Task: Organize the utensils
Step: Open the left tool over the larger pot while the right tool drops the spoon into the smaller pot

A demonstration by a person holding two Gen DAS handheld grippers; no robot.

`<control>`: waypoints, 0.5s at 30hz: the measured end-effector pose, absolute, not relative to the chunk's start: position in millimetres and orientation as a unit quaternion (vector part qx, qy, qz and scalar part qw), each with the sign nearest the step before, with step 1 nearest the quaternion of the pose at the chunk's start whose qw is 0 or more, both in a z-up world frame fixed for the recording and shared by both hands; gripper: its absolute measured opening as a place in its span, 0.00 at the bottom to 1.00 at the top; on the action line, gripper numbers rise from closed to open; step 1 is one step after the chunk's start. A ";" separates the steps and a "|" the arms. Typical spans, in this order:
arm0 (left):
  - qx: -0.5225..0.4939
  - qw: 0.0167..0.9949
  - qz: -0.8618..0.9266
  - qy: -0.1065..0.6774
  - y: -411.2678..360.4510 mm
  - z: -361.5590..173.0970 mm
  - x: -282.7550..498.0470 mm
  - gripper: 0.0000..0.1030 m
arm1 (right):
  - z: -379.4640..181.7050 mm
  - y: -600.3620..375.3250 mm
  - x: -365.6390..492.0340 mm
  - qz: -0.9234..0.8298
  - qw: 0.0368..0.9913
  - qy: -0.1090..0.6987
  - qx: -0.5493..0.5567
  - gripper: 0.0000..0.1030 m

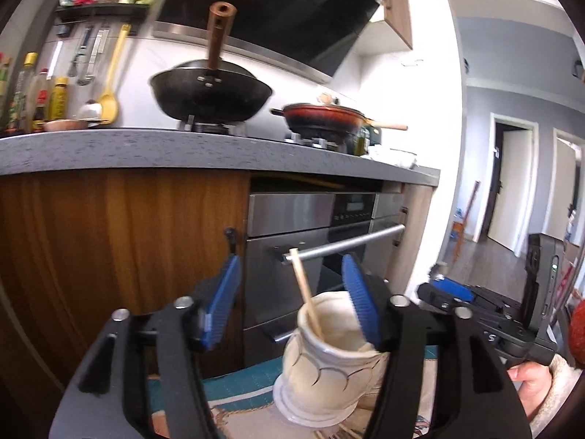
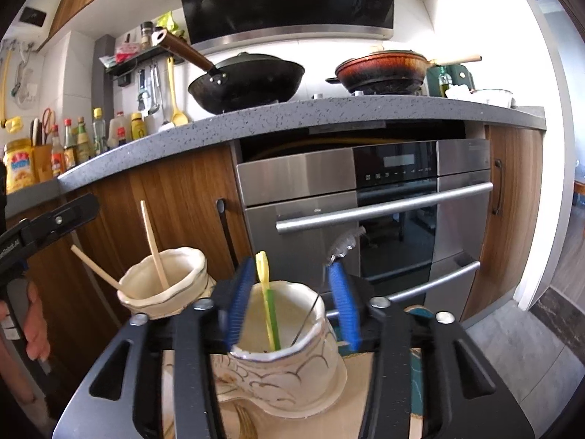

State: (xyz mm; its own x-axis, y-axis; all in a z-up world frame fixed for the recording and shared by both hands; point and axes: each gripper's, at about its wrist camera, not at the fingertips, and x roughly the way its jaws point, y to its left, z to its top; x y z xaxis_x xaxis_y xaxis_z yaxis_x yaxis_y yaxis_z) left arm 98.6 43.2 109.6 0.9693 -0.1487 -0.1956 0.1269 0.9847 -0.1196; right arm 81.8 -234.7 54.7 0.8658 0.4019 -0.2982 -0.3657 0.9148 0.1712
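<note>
While both tongs, left tongs [image 1: 292,292] and right tongs [image 2: 292,300], are held wide and empty, chopsticks [image 2: 155,245] are seen standing in the far cup [image 2: 164,285], a yellow utensil [image 2: 267,303] in the near cup [image 2: 285,373]; another utensil likely must be fetched next.

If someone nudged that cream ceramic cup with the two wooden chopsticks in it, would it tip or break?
The cream ceramic cup looks thick-walled and squat, so it probably slides rather than tips. Glazed ceramic would likely chip or crack if it fell. The two wooden chopsticks lean loosely against its rim, so they would probably rattle or shift.
</note>
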 end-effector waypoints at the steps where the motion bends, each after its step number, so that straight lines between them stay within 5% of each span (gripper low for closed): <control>1: -0.056 0.991 -0.059 0.102 45.9 108.6 93.8 0.68 | 54.7 -236.6 79.4 0.198 0.965 0.165 0.056 0.56; 8: -0.077 0.991 -0.024 0.105 56.9 98.4 60.6 0.90 | 52.8 -258.1 50.8 0.189 0.966 0.160 0.077 0.77; 15: -0.076 0.986 -0.014 0.148 55.3 74.8 40.1 0.92 | 40.2 -270.2 19.4 0.190 0.962 0.180 0.082 0.87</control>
State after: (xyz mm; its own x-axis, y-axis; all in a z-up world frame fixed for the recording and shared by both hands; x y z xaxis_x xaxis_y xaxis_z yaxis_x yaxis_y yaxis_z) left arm 40.1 55.3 74.8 0.9555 -0.0509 -0.2906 0.0059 0.9881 -0.1536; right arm 19.4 -270.2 40.2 0.8629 0.3948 -0.3153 -0.3360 0.9145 0.2255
